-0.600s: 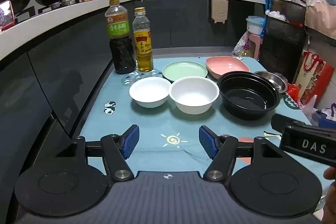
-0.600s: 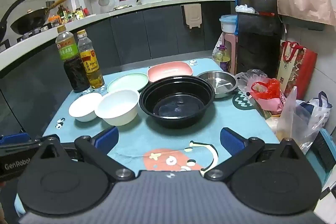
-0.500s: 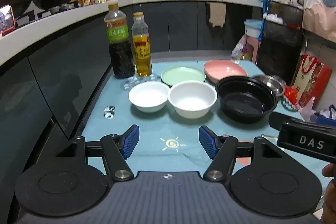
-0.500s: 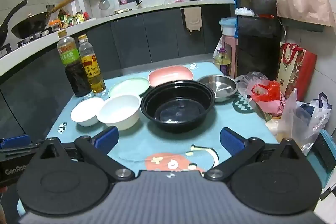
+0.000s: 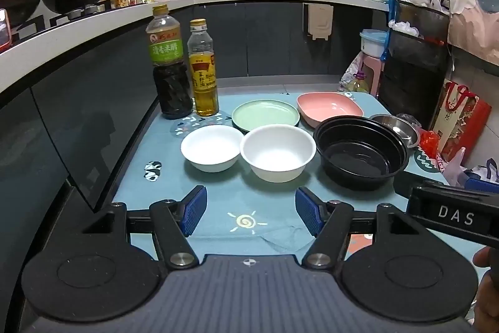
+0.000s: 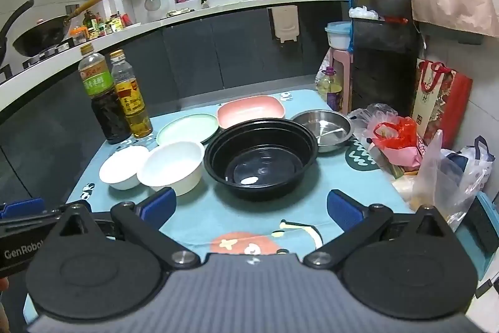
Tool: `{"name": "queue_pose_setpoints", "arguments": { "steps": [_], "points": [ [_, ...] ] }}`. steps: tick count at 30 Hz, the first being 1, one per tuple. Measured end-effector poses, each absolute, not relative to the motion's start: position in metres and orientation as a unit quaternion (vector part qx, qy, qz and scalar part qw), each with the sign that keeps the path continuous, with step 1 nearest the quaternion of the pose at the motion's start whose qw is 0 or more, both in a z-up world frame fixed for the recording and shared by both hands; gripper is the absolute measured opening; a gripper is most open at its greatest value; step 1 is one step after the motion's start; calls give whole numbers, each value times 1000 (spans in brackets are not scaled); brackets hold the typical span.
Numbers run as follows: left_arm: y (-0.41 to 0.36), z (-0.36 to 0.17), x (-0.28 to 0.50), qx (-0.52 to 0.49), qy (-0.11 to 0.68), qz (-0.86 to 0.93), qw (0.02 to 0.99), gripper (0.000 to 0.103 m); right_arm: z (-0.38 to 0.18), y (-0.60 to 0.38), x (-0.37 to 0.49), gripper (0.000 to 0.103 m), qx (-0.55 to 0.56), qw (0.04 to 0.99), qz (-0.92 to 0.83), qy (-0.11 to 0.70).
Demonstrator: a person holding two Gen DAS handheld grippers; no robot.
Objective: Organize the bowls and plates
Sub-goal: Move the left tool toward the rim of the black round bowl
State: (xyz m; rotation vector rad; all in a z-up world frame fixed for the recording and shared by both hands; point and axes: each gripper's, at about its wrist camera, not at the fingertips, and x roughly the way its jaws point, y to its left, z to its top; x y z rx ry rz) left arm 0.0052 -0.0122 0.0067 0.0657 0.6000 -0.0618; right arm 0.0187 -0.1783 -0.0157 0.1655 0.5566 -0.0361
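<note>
Left claw [image 5: 249, 213] wide, empty; right claw [image 6: 251, 208] wide, empty; both short of black bowl [image 6: 260, 156]; white bowls [image 5: 276, 156] beside it unstacked, likely awaiting nesting.

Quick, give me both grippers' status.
Left gripper: open, holding nothing, short of the white bowls.
Right gripper: open, holding nothing, short of the black bowl.

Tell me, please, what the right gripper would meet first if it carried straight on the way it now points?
Most likely the black bowl: it sits directly ahead of the right gripper, whose jaws are open and empty. Bare tablecloth lies between; with the downward tilt, it might touch cloth first.
</note>
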Motion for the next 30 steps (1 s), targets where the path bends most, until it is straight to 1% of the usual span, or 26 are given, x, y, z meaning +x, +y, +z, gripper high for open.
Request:
{"name": "queue_pose_setpoints", "arguments": {
  "steps": [15,30],
  "points": [
    [-36,-8,40,28,332,-31,942,60,-26,-203,45,48,91,949,-18,301],
    [-37,-15,57,27,343,-24,939,60,-30,-206,59,48,91,947,-10,307]
  ]
}}
